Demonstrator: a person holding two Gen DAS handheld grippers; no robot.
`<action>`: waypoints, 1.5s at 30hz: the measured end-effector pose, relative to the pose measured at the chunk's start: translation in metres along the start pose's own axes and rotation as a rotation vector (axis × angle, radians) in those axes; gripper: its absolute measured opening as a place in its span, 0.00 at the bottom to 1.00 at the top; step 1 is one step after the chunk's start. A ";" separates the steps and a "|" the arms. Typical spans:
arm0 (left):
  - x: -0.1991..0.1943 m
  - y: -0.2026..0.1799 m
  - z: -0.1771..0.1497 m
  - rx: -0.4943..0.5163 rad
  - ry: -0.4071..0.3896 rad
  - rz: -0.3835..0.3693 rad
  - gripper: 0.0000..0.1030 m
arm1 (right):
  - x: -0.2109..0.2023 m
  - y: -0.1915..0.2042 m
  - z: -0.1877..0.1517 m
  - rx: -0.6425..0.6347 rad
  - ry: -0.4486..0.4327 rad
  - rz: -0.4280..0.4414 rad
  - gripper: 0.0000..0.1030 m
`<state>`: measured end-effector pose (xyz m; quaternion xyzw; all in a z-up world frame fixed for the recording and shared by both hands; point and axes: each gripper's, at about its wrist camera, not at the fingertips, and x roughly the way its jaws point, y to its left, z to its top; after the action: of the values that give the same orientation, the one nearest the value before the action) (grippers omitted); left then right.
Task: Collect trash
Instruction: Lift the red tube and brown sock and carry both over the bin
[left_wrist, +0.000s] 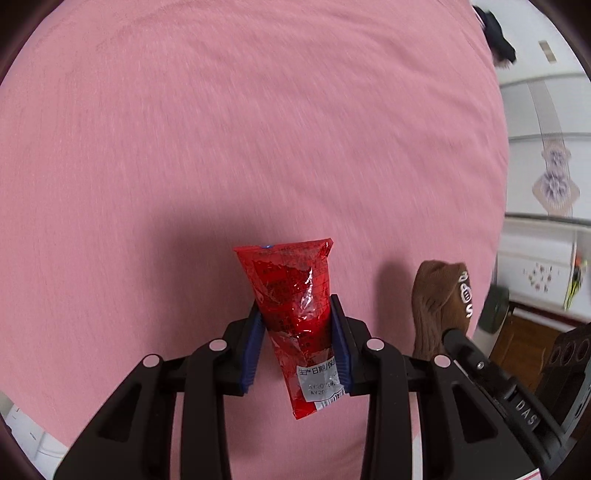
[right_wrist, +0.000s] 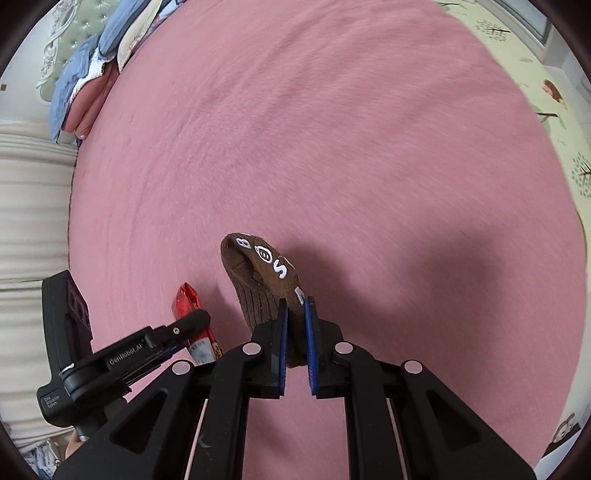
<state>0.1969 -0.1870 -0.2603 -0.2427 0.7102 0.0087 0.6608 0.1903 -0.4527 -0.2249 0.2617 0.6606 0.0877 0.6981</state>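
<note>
While your left claw (left_wrist: 297, 321) pinches the red snack wrapper (left_wrist: 295, 314) between its blue pads, your right claw (right_wrist: 295, 314) is closed tight on a brown sock (right_wrist: 264, 280) with white lettering. Both things hang clear above the pink bedspread (right_wrist: 332, 147), the wrapper just left of the sock.
</note>
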 end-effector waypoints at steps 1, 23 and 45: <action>-0.001 -0.004 -0.008 0.006 0.003 -0.006 0.33 | -0.003 -0.004 -0.005 0.004 -0.005 0.001 0.08; 0.025 -0.175 -0.174 0.414 0.102 -0.037 0.33 | -0.137 -0.155 -0.109 0.199 -0.228 -0.014 0.08; 0.085 -0.336 -0.253 0.680 0.212 -0.015 0.34 | -0.215 -0.310 -0.110 0.367 -0.309 -0.055 0.09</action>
<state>0.0796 -0.5960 -0.2047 -0.0134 0.7352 -0.2584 0.6265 -0.0091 -0.7886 -0.1849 0.3763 0.5579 -0.0941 0.7337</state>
